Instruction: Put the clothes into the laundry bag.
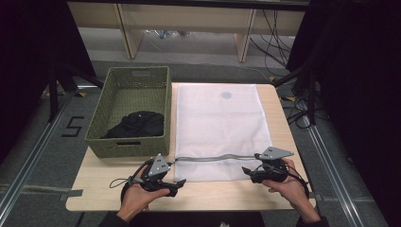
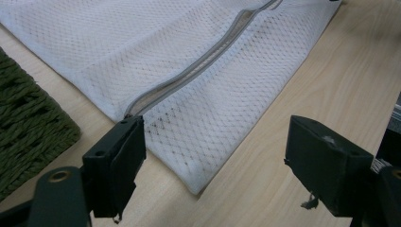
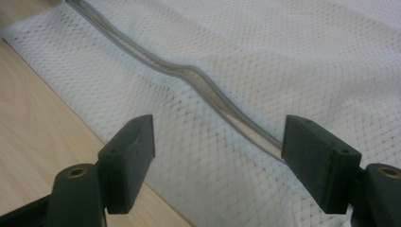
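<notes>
**Mesh bag, basket and two tongs — counter holdings**

While both pairs of tongs stood apart and held nothing, the white mesh laundry bag [image 1: 220, 125] lay flat on the wooden counter [image 1: 104, 189], its long side running away from the person and its near edge close to the counter's front.

- Zipper [image 1: 213, 158]: grey, running across the bag near its front edge, slightly wavy; in the right gripper view it showed a gentle bend [image 3: 198, 78], and in the left gripper view it ran up from the bag's near corner [image 2: 189, 78].
- Left tongs [image 1: 174, 188]: held in the person's left hand [image 1: 137, 196] at the bag's front left corner. In the left gripper view the jaws were wide apart [image 2: 213, 161], with the bag's corner lying between and beneath them; whether a jaw touched the mesh could not be told.
- Right tongs [image 1: 247, 171]: held in the right hand [image 1: 288, 184] at the bag's front right side. In the right gripper view the jaws were parted [image 3: 217, 151] over the mesh, the zipper passing between them towards the right-hand jaw — no grip visible.
- Green woven basket [image 1: 130, 142]: just beside the bag's left edge, on the counter's left part.
- Dark clothing [image 1: 137, 124]: bunched in the basket's near half.
</notes>
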A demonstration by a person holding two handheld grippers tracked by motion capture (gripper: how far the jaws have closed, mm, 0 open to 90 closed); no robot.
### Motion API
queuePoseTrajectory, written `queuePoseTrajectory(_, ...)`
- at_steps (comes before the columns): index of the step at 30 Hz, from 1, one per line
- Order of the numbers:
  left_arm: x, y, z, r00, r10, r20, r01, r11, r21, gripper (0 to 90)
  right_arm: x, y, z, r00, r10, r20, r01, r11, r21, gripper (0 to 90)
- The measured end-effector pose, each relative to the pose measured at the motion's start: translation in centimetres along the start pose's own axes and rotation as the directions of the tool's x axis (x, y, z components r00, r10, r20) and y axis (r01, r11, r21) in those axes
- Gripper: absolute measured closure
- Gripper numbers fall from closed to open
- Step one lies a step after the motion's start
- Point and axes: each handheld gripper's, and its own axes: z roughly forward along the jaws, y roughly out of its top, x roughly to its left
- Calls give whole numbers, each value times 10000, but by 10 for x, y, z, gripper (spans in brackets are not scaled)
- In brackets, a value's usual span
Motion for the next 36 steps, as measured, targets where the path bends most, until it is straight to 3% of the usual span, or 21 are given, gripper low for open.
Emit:
queuePoseTrajectory(9,1,0,0,9998,167,-70,-167,9998,75,214,2,0,-1,9999,151,-52,-151,9999,26,264)
queuePoseTrajectory(12,1,1,0,9997,235,-74,-234,9997,79,216,1,0,1,9997,68,-245,-68,10000,-6,249)
queuePoseTrajectory(13,1,1,0,9998,199,-66,-198,9998,40,216,0,0,1,9994,-235,-245,234,9997,-47,243)
queuePoseTrajectory(15,1,0,1,9998,188,28,-188,9998,4,216,1,1,1,9993,-216,-313,210,9996,-178,241)
queuePoseTrajectory(22,1,1,0,9997,227,-39,-227,9997,36,216,1,2,0,9995,-322,-5,322,9993,-200,235)
queuePoseTrajectory(27,1,2,0,9999,132,45,-132,9999,-42,216,0,3,1,9993,-346,-154,343,9993,-169,229)
queuePoseTrajectory(33,4,2,0,9997,213,-110,-213,9998,48,221,-3,8,5,9982,-560,208,565,9981,-257,229)
queuePoseTrajectory(36,4,2,1,9998,196,58,-196,9998,47,221,-6,14,10,9973,-581,441,595,9978,-306,231)
